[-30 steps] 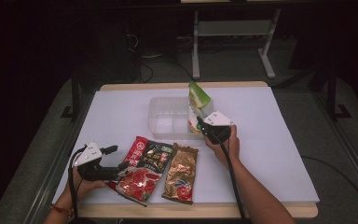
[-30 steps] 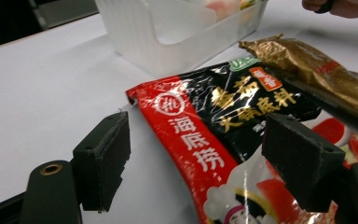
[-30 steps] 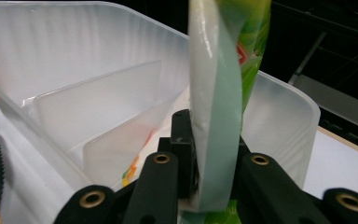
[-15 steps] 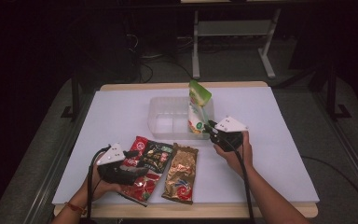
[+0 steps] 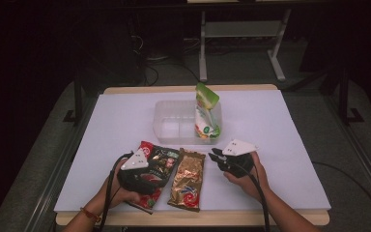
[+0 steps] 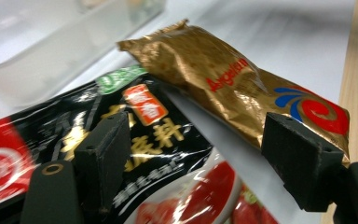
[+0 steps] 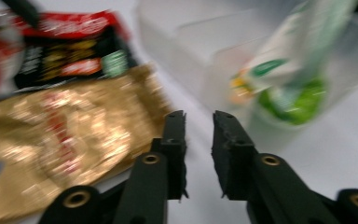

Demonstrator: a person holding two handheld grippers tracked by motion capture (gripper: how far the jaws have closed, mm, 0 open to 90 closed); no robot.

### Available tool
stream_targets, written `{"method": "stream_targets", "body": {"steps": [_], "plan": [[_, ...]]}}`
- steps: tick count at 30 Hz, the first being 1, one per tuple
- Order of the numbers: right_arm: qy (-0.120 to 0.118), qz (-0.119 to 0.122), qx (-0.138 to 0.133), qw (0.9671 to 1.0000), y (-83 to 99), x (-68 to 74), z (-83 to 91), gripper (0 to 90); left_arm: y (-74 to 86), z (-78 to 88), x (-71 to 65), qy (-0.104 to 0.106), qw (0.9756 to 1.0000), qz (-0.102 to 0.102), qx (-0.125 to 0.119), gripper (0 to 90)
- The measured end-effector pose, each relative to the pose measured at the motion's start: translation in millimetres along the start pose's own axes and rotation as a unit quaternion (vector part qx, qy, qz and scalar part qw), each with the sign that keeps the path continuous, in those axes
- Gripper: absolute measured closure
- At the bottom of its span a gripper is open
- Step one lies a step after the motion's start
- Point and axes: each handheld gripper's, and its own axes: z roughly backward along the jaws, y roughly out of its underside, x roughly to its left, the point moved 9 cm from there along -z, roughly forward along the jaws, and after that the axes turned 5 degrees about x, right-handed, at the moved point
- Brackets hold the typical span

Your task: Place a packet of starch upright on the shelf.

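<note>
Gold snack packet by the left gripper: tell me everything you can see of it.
The gold packet is a crinkled, shiny foil pouch, sealed and puffy, with red lettering and a red and blue swirl near one end. It lies flat on the white table, its edge against the black and red packet, in front of the clear bin. Neither gripper grips it.

A glossy black-and-red foil snack packet [image 5: 155,166] lies flat near the counter's front edge, just beside and slightly overlapped by a crinkled gold foil packet [image 5: 187,179] with a red-and-blue swirl, also flat, lengthwise toward a clear plastic bin.
</note>
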Motion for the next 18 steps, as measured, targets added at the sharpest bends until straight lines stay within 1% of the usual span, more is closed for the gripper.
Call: {"method": "stream_targets", "body": {"steps": [1,2,3,4,5,6,7,8,9,10,11,12,13,14,15,17,18], "plan": [[-0.016,0.005,0.017,0.9997,5.9,9.1,-0.6,75.6,-3.2,-5.7,-4.3,0.008,0.9999,0.001,0.006,23.9],[-0.022,0.005,0.02,0.9996,7.8,12.4,-0.9,73.7,-3.2,-5.7,-4.3,0.008,0.9999,0.001,0.006,23.9],[-0.027,0.004,0.019,0.9994,8.8,15.4,-1.1,71.5,-7.3,-10.8,-8.5,0.016,0.9998,0.001,0.012,23.9],[-0.033,0.0,0.02,0.9993,9.8,18.1,-1.5,69.1,-9.7,-13.1,-10.0,0.018,0.9997,0.001,0.015,23.9],[-0.034,-0.002,0.019,0.9992,10.6,19.8,-1.9,66.3,-12.1,-15.7,-11.4,0.017,0.9997,0.0,0.017,23.9],[-0.036,-0.002,0.019,0.9992,11.2,21.2,-2.6,62.8,-14.0,-18.5,-13.3,0.021,0.9996,0.001,0.02,23.9],[-0.045,-0.008,0.022,0.9987,12.4,23.2,-3.8,60.3,-15.5,-21.7,-15.5,0.029,0.9993,0.003,0.024,23.9],[-0.052,-0.011,0.029,0.9982,14.2,25.1,-5.8,57.3,-15.5,-21.7,-15.5,0.029,0.9993,0.003,0.024,23.9],[-0.052,-0.012,0.037,0.9979,16.1,26.3,-7.7,54.7,-16.1,-25.3,-16.9,0.03,0.9991,0.004,0.03,23.9],[-0.055,-0.013,0.039,0.9977,17.3,27.1,-9.7,54.3,-16.0,-32.1,-18.0,0.026,0.9988,0.002,0.041,23.9],[-0.055,-0.013,0.039,0.9977,17.3,27.1,-9.7,54.3,-16.0,-32.1,-18.0,0.026,0.9988,0.002,0.041,23.9],[-0.063,-0.017,0.041,0.997,18.1,28.5,-11.6,53.3,-15.4,-34.9,-18.4,0.026,0.9986,0.005,0.046,23.9],[-0.077,-0.028,0.044,0.9957,18.7,30.6,-15.5,51.2,-14.6,-37.1,-18.7,0.027,0.9983,0.008,0.051,23.8],[-0.083,-0.028,0.046,0.9951,18.8,31.5,-17.5,50.7,-14.0,-39.6,-19.7,0.027,0.9981,0.01,0.054,23.7],[-0.091,-0.032,0.047,0.9942,18.2,32.7,-19.5,49.4,-14.3,-40.0,-19.9,0.027,0.9981,0.01,0.054,23.5],[-0.105,-0.047,0.046,0.9923,16.6,35.0,-23.1,44.9,-15.2,-40.4,-21.4,0.037,0.9978,0.015,0.053,22.7],[-0.109,-0.055,0.048,0.9913,16.3,36.1,-24.9,43.3,-15.2,-40.4,-21.4,0.037,0.9978,0.015,0.053,22.7]]}}
